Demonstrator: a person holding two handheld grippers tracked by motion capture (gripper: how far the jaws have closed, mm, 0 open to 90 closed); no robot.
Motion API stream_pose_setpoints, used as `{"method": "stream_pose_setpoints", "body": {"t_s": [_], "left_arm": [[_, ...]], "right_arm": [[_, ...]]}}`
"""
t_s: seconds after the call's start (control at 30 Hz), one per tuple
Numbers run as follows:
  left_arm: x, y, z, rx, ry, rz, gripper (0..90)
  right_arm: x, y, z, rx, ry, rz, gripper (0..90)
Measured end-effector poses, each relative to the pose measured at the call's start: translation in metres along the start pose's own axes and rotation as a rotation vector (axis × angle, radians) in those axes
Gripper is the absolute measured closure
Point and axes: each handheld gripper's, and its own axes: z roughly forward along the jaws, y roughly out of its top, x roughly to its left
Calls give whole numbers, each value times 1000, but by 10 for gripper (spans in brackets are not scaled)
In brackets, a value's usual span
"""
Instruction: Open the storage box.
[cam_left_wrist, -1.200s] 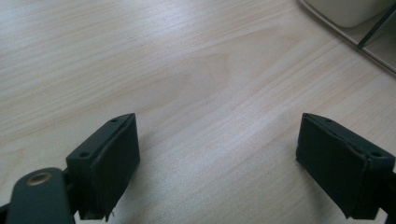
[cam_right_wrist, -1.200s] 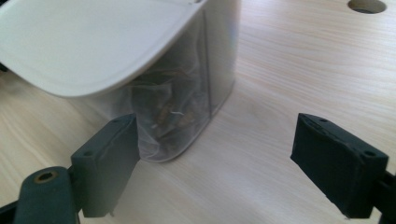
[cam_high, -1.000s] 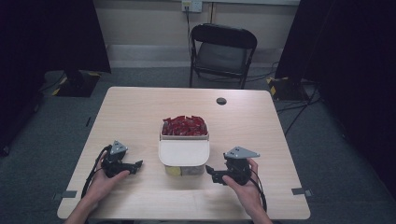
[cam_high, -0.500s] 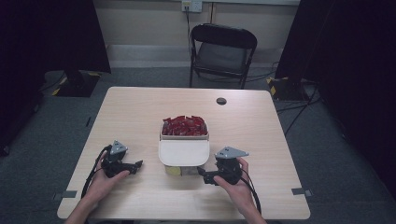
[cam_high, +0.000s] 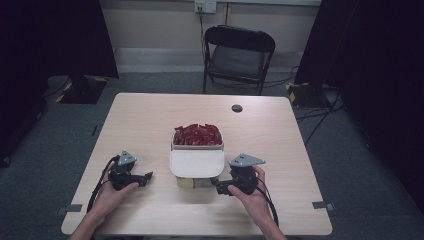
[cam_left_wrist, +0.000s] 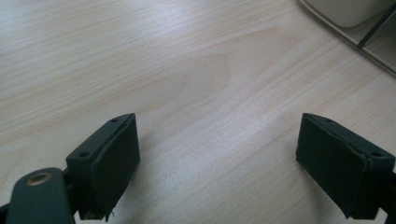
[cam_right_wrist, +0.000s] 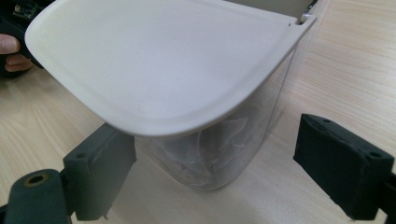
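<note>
A clear bin under a flat white lid (cam_high: 196, 164) stands mid-table, with red packets (cam_high: 197, 135) heaped in the open part behind it. My right gripper (cam_high: 216, 186) lies at the bin's front right corner, pointing left. In the right gripper view the lid (cam_right_wrist: 163, 60) hangs over the jaws and the clear bin wall (cam_right_wrist: 243, 121) sits between them. The right gripper (cam_right_wrist: 224, 158) has just been opening its jaws and the pads do not press on the bin. My left gripper (cam_high: 148, 176) rests on the table left of the bin, open over bare wood (cam_left_wrist: 233, 158).
The wooden table (cam_high: 150, 120) has a small black disc (cam_high: 237, 108) near its far edge. A black folding chair (cam_high: 239, 55) stands behind it. The bin's corner (cam_left_wrist: 350, 11) shows at the top right of the left gripper view. The person's other hand (cam_right_wrist: 11, 46) is at the far left.
The right hand has slid a little to the left, bringing its gripper up to the bin's front right corner. The left hand has stayed put.
</note>
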Motion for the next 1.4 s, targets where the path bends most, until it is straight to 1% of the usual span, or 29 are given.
{"method": "stream_pose_setpoints", "body": {"t_s": [0.23,0.5,0.6,1.0,1.17,1.4], "left_arm": [[0,0,0,0,0,0,129],[0,0,0,1,0,2,129],[0,0,0,1,0,1,129],[0,0,0,-2,-1,-5,130],[-1,0,0,-2,-1,-6,130],[-1,0,0,-2,0,-5,130]], "right_arm": [[-1,1,-1,-6,4,0,120],[0,9,-6,-30,8,5,129],[0,10,-4,-26,12,-6,131],[-3,17,-4,-34,24,-2,122],[-5,23,-5,-45,22,-12,128],[-9,29,0,-50,27,3,128]]}}
